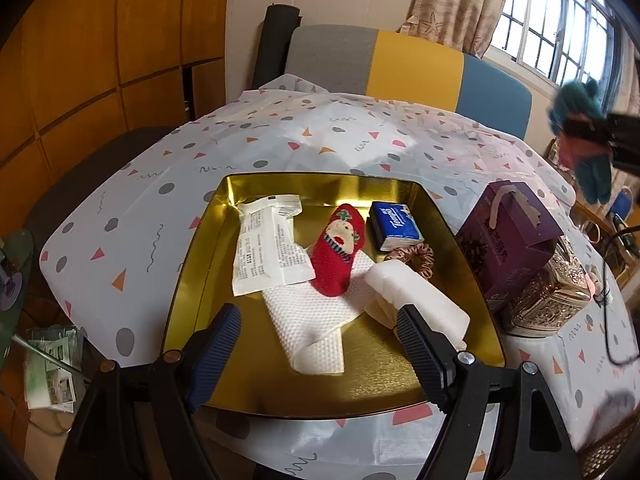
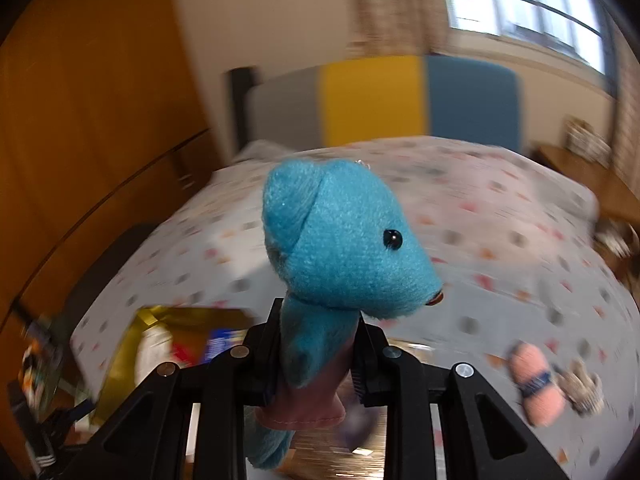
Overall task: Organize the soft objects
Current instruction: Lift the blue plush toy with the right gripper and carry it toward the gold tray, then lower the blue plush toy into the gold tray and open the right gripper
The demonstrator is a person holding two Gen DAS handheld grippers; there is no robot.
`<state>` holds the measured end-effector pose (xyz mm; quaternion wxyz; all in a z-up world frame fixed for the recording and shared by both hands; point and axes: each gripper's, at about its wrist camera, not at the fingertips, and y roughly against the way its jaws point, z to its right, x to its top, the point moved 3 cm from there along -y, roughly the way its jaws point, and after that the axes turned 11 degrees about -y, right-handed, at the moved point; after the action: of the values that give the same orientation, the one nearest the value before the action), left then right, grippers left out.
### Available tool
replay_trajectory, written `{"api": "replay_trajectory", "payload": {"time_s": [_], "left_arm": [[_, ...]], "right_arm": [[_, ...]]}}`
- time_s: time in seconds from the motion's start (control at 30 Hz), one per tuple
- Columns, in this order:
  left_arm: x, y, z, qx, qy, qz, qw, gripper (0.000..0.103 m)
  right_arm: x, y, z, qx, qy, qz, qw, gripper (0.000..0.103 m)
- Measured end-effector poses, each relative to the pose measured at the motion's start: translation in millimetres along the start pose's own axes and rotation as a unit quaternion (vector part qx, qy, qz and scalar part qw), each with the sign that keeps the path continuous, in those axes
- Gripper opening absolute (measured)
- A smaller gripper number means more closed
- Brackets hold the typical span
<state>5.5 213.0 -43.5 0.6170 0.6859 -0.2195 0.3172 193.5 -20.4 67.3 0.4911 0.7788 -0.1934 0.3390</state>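
A gold tray [image 1: 192, 264] sits on a surface covered by a white cloth [image 1: 132, 196] printed with dots and triangles. The left tool [image 1: 320, 340] hovers over the tray's near edge, its two ribbed fingers standing wide apart with nothing between them.

Inside the tray lie several soft things: a white sealed packet [image 1: 268, 252] at the left, a red sock with a cartoon face [image 1: 338, 256] in the middle resting on a white textured towel [image 1: 308, 320], a blue tissue pack [image 1: 394, 220] toward the back, a brown scrunchie [image 1: 420, 258] just beside it, and a white wrapped roll [image 1: 420, 300] by the right finger.

To the right of the tray stand a purple box [image 1: 508, 236] and, touching it, a shiny patterned container [image 1: 556, 292].

The right tool [image 2: 316, 360] is clamped on a blue plush bear [image 2: 344, 240] — gripping its body, with the head rising above the fingers. The bear is held in the air, above the surface and to the right of the tray. Its surroundings are blurred. A pink soft toy [image 2: 536, 384] lies on the cloth at the right.
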Motion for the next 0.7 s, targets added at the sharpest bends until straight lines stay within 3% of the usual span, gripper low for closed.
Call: {"api": "replay_trajectory", "payload": {"time_s": [0.13, 0.27, 0.5, 0.7], "left_arm": [[-2, 0, -5, 0.004, 0.004, 0.0, 1.0, 0.081], [-3, 1, -12, 0.01, 0.011, 0.001, 0.9999, 0.081], [-10, 1, -24, 0.025, 0.021, -0.002, 0.9995, 0.081], [-13, 0, -32, 0.033, 0.029, -0.005, 0.999, 0.081]], "right_arm": [[-25, -20, -67, 0.053, 0.051, -0.038, 0.997, 0.027], [-53, -36, -100, 0.084, 0.066, -0.074, 0.992, 0.027], [-109, -63, -121, 0.116, 0.085, -0.142, 0.979, 0.027], [-138, -71, -132, 0.144, 0.1, -0.181, 0.968, 0.027]]}}
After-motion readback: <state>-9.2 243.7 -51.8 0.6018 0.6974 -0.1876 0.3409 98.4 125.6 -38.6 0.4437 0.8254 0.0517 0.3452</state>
